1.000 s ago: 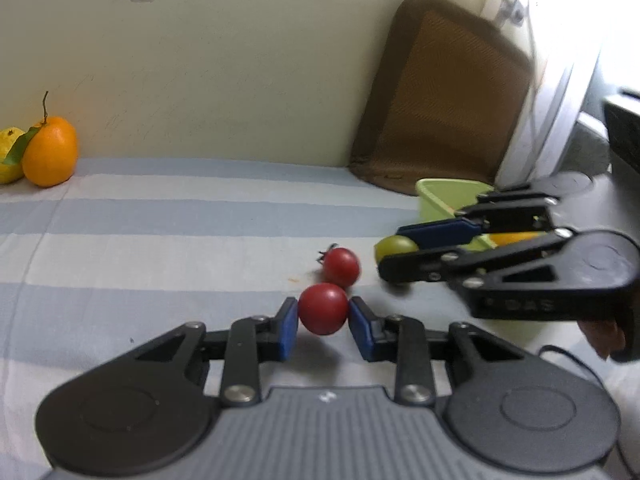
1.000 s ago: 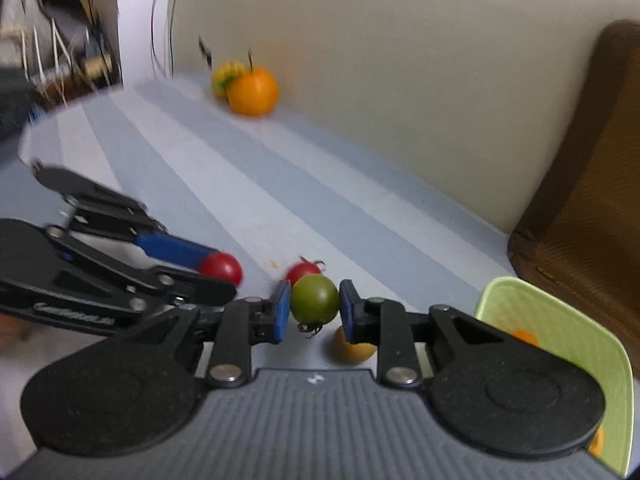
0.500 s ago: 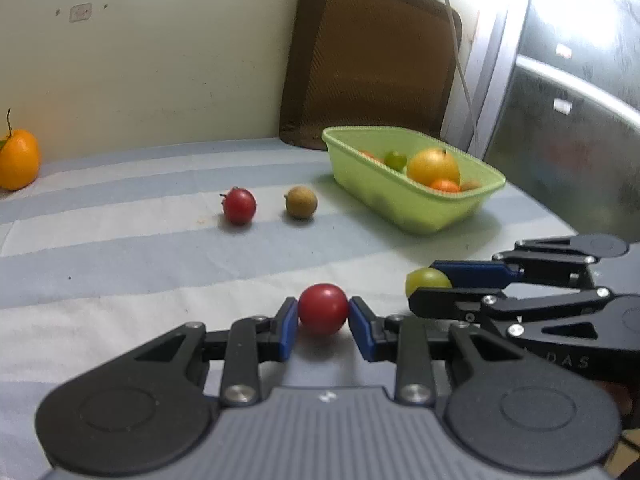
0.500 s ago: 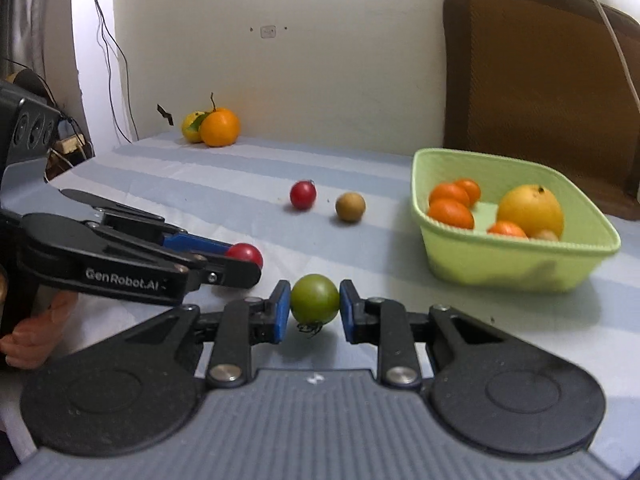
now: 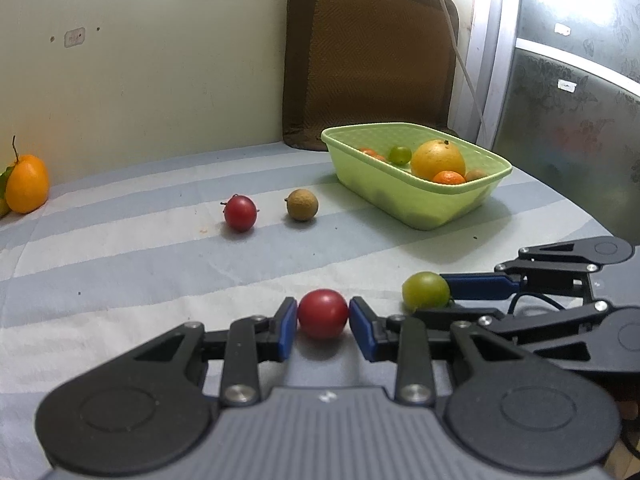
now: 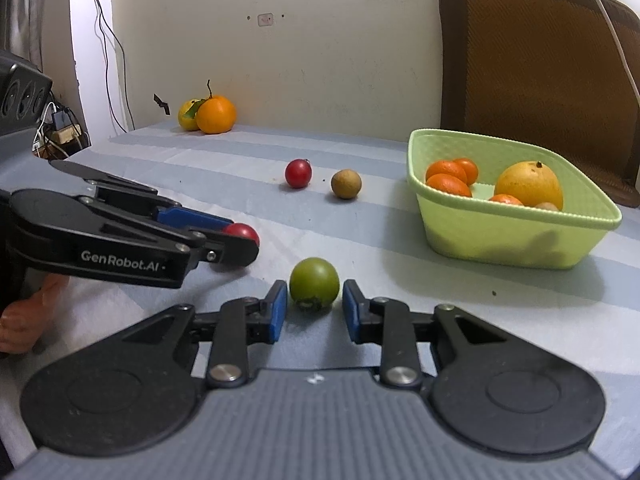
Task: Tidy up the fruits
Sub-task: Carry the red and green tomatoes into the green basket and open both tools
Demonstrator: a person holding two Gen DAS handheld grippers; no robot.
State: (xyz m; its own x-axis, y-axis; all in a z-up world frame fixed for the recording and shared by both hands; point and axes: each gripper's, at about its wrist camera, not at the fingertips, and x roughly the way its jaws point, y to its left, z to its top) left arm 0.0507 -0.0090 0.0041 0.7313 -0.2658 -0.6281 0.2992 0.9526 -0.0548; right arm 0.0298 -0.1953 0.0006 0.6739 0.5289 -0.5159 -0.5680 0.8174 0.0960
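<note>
Gripping a red tomato (image 5: 322, 313) in your left gripper (image 5: 323, 322), your right gripper (image 6: 314, 306) looks slightly loose around a green tomato (image 6: 314, 284), both low over the counter (image 6: 400, 280), green basket (image 6: 520, 240) at 2 o'clock.

Brown cushion (image 5: 368, 56), white cable (image 5: 456, 52)
</note>
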